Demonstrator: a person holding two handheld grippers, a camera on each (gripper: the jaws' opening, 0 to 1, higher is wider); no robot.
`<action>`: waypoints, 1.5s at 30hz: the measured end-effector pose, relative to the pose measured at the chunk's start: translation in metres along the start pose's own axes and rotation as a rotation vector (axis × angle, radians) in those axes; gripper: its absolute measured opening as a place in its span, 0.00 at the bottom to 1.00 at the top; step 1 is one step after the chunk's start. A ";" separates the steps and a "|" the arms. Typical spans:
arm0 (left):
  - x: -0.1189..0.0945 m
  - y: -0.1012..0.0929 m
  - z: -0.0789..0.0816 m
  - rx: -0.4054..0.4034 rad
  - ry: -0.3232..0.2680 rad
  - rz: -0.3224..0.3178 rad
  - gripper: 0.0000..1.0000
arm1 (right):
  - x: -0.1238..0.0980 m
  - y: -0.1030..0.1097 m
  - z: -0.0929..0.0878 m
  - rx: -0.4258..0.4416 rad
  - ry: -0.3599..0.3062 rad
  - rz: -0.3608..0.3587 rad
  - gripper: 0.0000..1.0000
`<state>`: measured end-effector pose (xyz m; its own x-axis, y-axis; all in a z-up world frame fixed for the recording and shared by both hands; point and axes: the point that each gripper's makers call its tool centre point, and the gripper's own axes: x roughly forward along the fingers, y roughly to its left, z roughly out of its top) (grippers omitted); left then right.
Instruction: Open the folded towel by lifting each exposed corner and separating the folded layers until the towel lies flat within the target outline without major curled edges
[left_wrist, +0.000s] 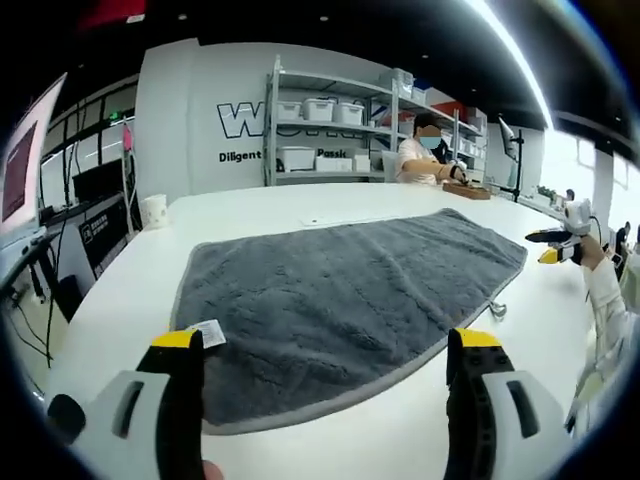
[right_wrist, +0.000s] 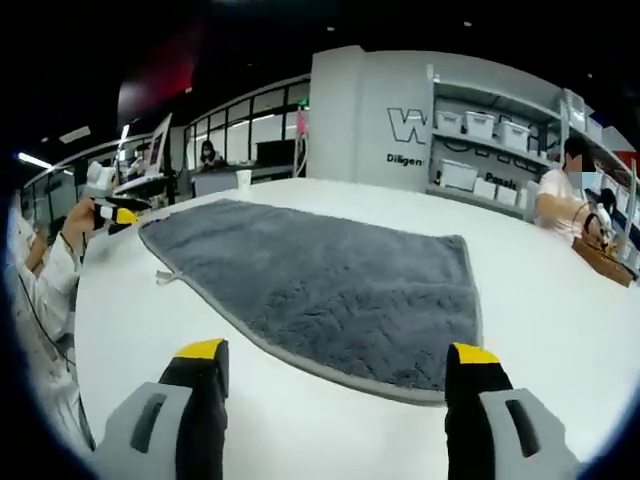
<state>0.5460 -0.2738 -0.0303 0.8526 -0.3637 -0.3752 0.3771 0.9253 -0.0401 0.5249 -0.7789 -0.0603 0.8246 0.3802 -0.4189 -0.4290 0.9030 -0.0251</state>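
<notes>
Across the middle of both views, the grey towel (left_wrist: 340, 300) lies spread flat on the white desk (left_wrist: 250, 205); unfolding looks essentially finished. Both grippers' jaws stand apart, empty.

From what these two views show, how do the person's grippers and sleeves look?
Each gripper has two pale grey jaws with black inner faces, yellow caps on the tips and a dark slot in the side: see the left gripper and the right gripper. The person wears a white sleeve, and the sleeve on the other arm is white too.
</notes>
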 end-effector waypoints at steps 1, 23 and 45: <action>-0.003 0.001 -0.001 -0.004 -0.002 0.002 0.99 | 0.001 -0.001 -0.001 0.008 0.000 -0.007 0.99; 0.035 0.028 -0.039 -0.105 0.060 0.111 0.99 | 0.030 -0.012 0.001 0.204 -0.025 -0.100 0.99; 0.033 0.037 -0.048 -0.028 0.093 0.163 0.94 | 0.038 -0.016 -0.019 0.107 0.027 -0.177 0.99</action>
<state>0.5704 -0.2459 -0.0886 0.8638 -0.1984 -0.4632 0.2252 0.9743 0.0028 0.5558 -0.7828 -0.0934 0.8730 0.2096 -0.4404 -0.2357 0.9718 -0.0046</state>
